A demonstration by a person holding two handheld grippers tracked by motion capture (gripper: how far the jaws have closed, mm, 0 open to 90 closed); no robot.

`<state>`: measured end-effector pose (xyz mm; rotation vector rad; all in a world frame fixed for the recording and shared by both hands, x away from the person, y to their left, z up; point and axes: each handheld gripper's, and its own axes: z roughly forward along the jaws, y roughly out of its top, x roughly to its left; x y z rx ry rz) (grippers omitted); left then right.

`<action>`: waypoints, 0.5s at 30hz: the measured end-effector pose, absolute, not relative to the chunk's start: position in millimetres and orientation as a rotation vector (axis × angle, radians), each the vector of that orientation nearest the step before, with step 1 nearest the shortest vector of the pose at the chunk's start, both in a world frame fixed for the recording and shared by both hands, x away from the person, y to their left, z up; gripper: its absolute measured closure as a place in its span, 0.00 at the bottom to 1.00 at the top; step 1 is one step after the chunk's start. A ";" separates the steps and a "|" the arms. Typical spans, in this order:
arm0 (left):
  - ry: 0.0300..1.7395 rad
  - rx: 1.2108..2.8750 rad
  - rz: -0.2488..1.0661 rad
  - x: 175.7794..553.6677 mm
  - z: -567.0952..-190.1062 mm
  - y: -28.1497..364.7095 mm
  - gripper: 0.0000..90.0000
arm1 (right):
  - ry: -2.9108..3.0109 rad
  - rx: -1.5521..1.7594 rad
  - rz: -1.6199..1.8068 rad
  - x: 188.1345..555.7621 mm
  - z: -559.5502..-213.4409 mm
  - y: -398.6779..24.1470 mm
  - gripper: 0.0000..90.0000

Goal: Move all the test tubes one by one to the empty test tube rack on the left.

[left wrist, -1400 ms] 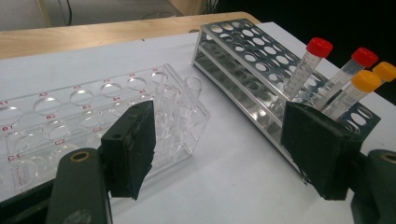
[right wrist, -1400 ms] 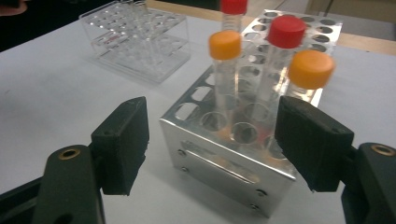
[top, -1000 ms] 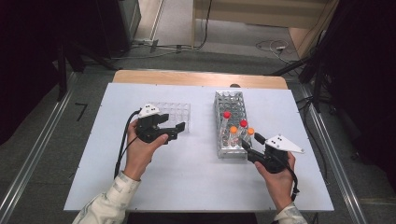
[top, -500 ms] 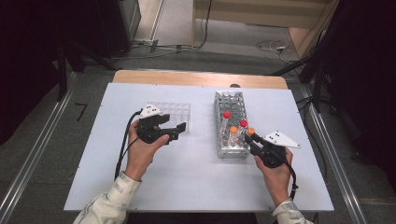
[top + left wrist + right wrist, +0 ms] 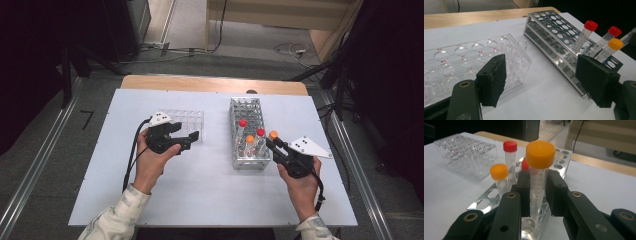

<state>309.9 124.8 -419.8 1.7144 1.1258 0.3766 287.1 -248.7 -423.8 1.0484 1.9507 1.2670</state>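
tube (image 5: 537, 185): clear, orange cap (graduated) | right hand-held gripper (image 5: 537, 195): clamped on it

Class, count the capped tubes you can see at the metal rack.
4: red-capped tube, second red one, orange one in the rack; orange-capped tube in the right gripper.

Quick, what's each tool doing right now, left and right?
Left tool: open, holding nothing.
Right tool: closed on the clear plastic orange-capped tube.
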 end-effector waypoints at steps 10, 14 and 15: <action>1.124 1.715 0.376 309.2 -419.3 124.6 0.29 | 1.939 1.017 1.329 269.0 -393.9 -251.2 0.80; 1.122 1.723 0.378 309.0 -419.2 125.0 0.29 | 1.980 0.997 1.330 264.7 -393.8 -244.8 0.80; 1.122 1.723 0.379 308.9 -419.2 125.1 0.29 | 1.988 0.996 1.327 263.8 -393.9 -243.1 0.80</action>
